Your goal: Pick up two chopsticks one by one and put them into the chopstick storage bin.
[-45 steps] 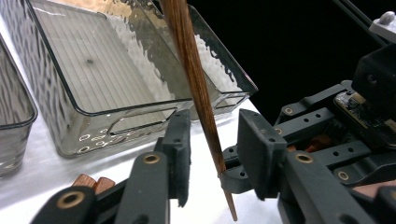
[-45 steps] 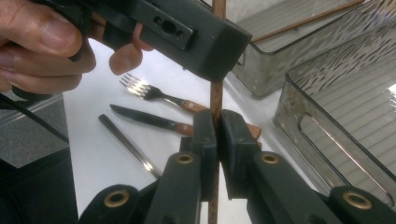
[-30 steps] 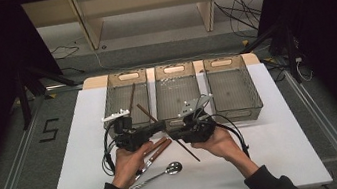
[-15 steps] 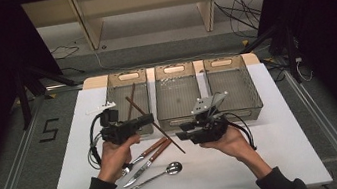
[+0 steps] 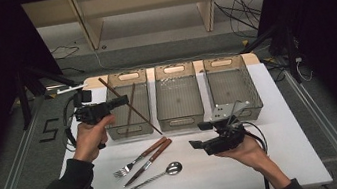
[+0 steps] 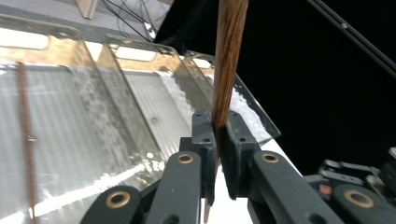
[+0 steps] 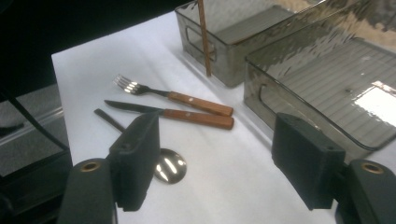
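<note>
From above, the left tool (image 5: 124, 100) is held up over the left side of the white desk (image 5: 277, 159), at the near left corner of the left bin (image 5: 127, 103). Its jaws are pressed onto a brown chopstick (image 5: 128, 108), which slants from up near the bin's far left corner down across the bin to the desk just in front of it. The left tool's own camera shows what the high view cannot: the two black jaws clamped tight on the wooden stick (image 6: 229, 60), which rises steeply out of them, with a short tip poking out below. That camera also catches a second chopstick (image 6: 25, 140) lying inside the left bin; from above it lies lengthwise on the bin floor (image 5: 130, 105).

There are three clear bins in a row at the far edge of the desk: left, middle (image 5: 177, 96) and right (image 5: 231, 85). I can make out nothing lying in the middle and right ones.

In front of the bins lie three pieces of cutlery: one fork (image 5: 138, 159), one knife (image 5: 149, 162), both with wooden handles and side by side, and one metal spoon (image 5: 156, 176) nearest the person.

Further right, the right tool (image 5: 195, 136) is held above the desk near the front of the right bin, pointing left. Its camera shows the jaws spread wide with nothing between them, and beyond them the fork (image 7: 173, 95), knife (image 7: 173, 113) and spoon bowl (image 7: 170, 165), plus the low end of the held chopstick (image 7: 204, 37) against the left bin's front
</note>
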The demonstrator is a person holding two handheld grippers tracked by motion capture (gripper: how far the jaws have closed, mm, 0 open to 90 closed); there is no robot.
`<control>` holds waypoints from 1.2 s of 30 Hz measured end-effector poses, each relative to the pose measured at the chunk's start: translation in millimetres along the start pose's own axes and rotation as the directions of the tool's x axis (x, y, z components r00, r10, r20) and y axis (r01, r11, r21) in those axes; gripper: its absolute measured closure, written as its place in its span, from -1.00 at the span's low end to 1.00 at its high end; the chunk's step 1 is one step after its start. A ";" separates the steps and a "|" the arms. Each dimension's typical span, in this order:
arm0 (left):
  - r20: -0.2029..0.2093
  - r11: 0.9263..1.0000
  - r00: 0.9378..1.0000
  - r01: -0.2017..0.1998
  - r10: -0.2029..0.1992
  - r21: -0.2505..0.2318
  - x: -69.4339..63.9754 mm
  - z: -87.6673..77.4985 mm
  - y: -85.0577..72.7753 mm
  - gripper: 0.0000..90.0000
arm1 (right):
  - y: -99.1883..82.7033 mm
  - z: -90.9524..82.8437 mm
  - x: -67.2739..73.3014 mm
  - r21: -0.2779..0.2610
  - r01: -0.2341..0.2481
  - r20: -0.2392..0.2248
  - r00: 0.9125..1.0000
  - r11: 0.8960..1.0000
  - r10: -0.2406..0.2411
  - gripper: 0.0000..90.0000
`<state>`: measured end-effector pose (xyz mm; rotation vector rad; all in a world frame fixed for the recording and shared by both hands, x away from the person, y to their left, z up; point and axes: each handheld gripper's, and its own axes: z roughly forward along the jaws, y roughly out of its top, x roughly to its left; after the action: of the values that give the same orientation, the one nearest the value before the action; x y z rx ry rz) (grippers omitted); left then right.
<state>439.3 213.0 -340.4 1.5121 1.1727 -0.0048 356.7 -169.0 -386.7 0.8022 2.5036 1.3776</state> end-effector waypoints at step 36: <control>-0.193 0.996 0.977 0.093 -0.089 0.015 53.3 28.7 46.1 0.87 | -33.2 -9.1 6.0 -0.003 -0.030 -0.014 0.999 1.000 0.030 -0.35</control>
<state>512.3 233.6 -346.8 1.5042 1.4002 0.0670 335.6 -186.6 -408.3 0.8351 2.5093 1.4014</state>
